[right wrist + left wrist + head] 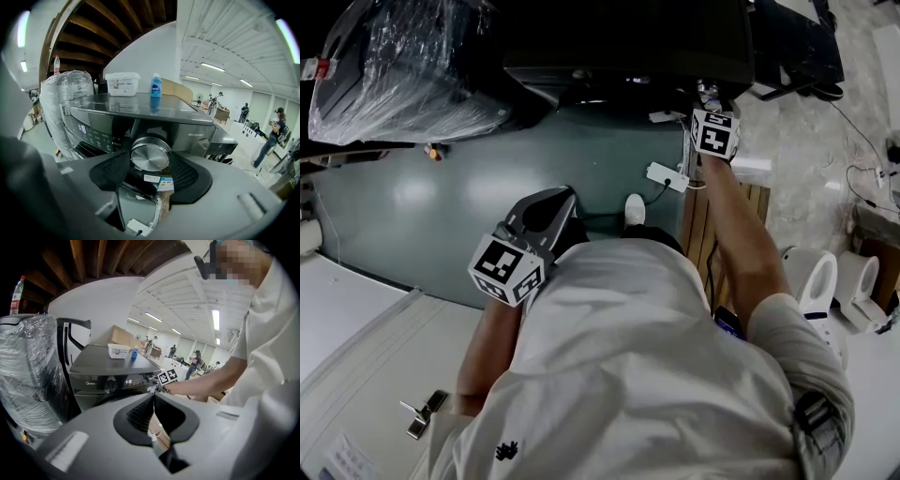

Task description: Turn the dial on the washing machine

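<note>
Brushed-metal dial [150,157] on glossy dark washing machine [194,131]; crinkled clear plastic wrap [63,101] alongside.

Head view looks down; both gripper views face the washing machine [197,131], right closer.

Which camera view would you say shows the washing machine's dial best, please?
The right gripper view: the dial fills the centre, its silver face sharp between the jaws. In the left gripper view the right gripper covers it on the distant washing machine. The head view hides it under the machine's top.
</note>
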Demonstrator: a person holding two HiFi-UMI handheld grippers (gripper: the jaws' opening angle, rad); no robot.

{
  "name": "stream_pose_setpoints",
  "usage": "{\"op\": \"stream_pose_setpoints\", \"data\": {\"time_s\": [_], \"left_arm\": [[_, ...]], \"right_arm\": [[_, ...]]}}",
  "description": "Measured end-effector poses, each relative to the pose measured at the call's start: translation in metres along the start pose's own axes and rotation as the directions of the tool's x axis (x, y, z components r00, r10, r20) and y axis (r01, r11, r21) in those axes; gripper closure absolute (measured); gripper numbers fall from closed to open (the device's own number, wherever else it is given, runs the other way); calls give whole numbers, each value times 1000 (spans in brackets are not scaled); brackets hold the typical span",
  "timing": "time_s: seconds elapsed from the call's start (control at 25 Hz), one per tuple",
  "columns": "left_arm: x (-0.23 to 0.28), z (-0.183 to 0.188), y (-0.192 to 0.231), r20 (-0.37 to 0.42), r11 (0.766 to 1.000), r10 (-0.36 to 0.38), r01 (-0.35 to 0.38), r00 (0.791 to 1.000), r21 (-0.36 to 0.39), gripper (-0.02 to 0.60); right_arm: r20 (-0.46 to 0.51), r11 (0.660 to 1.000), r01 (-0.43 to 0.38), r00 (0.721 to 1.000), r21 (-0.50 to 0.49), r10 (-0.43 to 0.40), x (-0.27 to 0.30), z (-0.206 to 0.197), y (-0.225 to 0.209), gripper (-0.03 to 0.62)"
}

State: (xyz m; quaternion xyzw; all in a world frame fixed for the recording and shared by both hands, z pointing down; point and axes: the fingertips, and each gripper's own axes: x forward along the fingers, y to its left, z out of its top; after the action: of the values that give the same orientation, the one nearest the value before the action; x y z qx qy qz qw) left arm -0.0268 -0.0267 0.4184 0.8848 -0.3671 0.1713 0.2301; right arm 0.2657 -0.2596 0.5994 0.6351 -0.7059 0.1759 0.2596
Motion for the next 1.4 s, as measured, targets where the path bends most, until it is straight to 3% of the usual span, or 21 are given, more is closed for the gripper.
{"op": "stream_pose_setpoints", "data": {"time_s": [0.28, 0.48, 0.6, 0.84, 1.0, 1.12, 1.4], "left_arm": [[-1, -5, 0, -8, 1000, 4, -4, 1000, -12, 525], [4, -2, -4, -5, 1000, -9, 9, 1000, -6, 525], [5, -1, -4, -7, 1000, -15, 15, 1000, 1, 525], [8, 3, -3, -11, 1000, -21, 21, 1000, 9, 525], [10, 4, -4, -14, 999, -31, 31, 999, 13, 525], [12, 4, -4, -16, 999, -38, 38, 999, 16, 525], [12, 5, -3, -18, 999, -39, 40, 999, 14, 525]], "right_arm": [[13, 987, -45, 999, 152, 44, 0, 0, -4, 337], [61, 932, -120, 993, 341, 105, 1, -3, -7, 336], [69, 922, -130, 991, 365, 112, 0, -4, -8, 336], [57, 970, -106, 994, 219, 96, -8, -4, -6, 336], [26, 997, -57, 998, 46, 56, -12, -8, -6, 335], [25, 996, -45, 999, -74, 47, -11, -5, 0, 335], [5, 975, 11, 1000, -223, -10, 1, -5, 7, 335]]}}
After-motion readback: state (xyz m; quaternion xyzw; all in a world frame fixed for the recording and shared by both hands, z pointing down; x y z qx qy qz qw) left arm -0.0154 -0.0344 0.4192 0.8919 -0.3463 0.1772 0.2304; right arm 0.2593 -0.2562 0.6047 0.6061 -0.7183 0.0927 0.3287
